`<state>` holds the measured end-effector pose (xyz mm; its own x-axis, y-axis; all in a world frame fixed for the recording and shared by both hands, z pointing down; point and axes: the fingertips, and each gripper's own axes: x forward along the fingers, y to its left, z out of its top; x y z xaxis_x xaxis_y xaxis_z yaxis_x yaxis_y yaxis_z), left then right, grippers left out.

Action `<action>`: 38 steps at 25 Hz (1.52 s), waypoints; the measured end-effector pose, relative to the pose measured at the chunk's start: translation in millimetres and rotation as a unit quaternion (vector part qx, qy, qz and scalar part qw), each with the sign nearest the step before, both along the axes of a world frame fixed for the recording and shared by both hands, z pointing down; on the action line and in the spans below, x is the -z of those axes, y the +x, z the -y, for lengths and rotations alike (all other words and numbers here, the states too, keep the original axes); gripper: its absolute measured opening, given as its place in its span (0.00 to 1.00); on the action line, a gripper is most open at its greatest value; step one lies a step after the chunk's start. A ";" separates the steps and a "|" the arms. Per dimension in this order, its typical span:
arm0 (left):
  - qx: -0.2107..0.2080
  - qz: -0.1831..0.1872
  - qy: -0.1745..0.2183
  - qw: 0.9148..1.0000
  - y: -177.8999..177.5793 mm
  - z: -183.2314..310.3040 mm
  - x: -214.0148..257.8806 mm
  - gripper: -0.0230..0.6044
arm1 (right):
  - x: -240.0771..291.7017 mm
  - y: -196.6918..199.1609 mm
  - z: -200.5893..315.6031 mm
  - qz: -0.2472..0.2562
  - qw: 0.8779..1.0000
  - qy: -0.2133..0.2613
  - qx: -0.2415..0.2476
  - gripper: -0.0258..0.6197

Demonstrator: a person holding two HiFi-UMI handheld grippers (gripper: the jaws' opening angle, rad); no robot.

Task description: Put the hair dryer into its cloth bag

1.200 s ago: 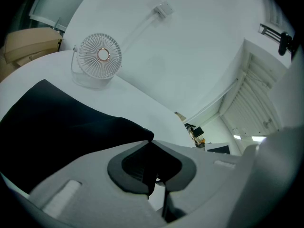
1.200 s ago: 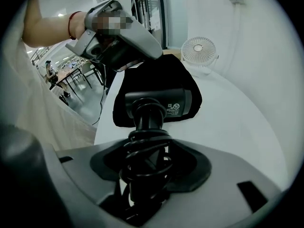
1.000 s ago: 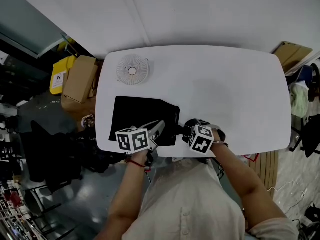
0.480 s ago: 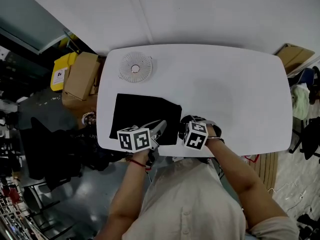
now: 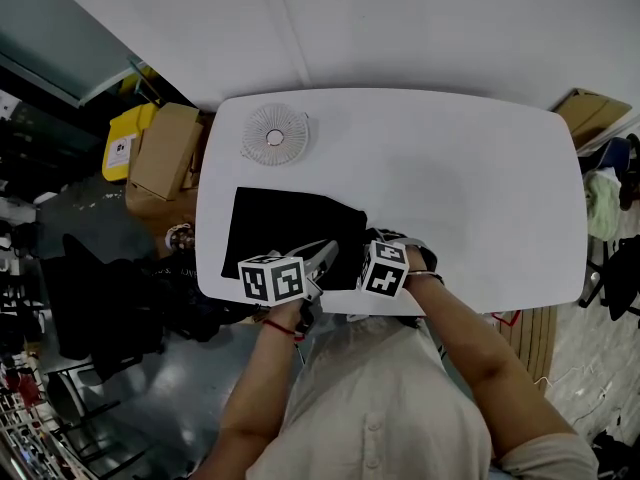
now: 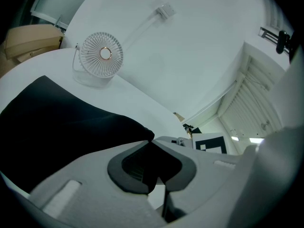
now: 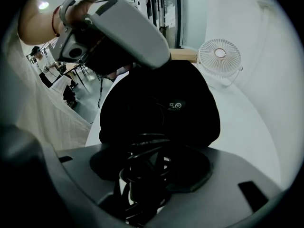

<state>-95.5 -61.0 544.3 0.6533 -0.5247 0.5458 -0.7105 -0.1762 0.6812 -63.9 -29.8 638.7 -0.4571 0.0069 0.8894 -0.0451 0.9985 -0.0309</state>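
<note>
The right gripper, its 2 jaws clamped wide on the hair dryer and coiled cord, has shifted left to the black cloth bag, whose edge the left gripper pinches nearly shut, so insertion appears next.

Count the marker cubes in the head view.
2. One cube rides the left tongs, pinching the cloth bag; the other, just right of it, rides the right tongs, holding the hair dryer. None seems hidden.
</note>
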 end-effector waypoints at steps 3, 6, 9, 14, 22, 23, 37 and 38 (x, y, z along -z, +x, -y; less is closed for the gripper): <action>-0.001 -0.001 0.000 1.000 0.8 0.9 0.2 0.07 | -0.7 -4.3 1.5 0.002 1.000 0.007 0.004 0.43; -0.002 -0.003 0.000 1.000 0.5 1.7 -0.1 0.07 | -6.2 -3.5 2.1 0.003 1.000 0.017 0.011 0.43; -0.002 -0.004 0.001 1.000 -0.4 2.0 -0.2 0.07 | -10.6 -1.8 3.1 0.011 1.000 0.023 0.008 0.44; -0.002 -0.005 0.000 1.000 -0.7 1.5 -0.7 0.07 | -1.2 -0.5 4.1 0.041 0.998 0.040 0.013 0.49; -0.004 -0.003 -0.002 1.000 -4.1 4.9 -2.0 0.07 | 33.3 34.5 8.1 0.111 0.992 0.039 -0.044 0.51; -0.005 -0.003 -0.002 1.000 -3.9 4.9 -2.2 0.07 | 36.4 42.1 8.1 0.118 0.991 0.036 -0.055 0.51; -0.008 0.000 -0.011 1.000 -5.0 4.3 -8.3 0.07 | 9.0 96.1 4.8 0.060 0.991 0.117 -0.017 0.29; -0.009 0.000 -0.012 1.000 -4.8 4.2 -8.4 0.07 | 9.2 96.0 4.5 0.060 0.991 0.116 -0.012 0.29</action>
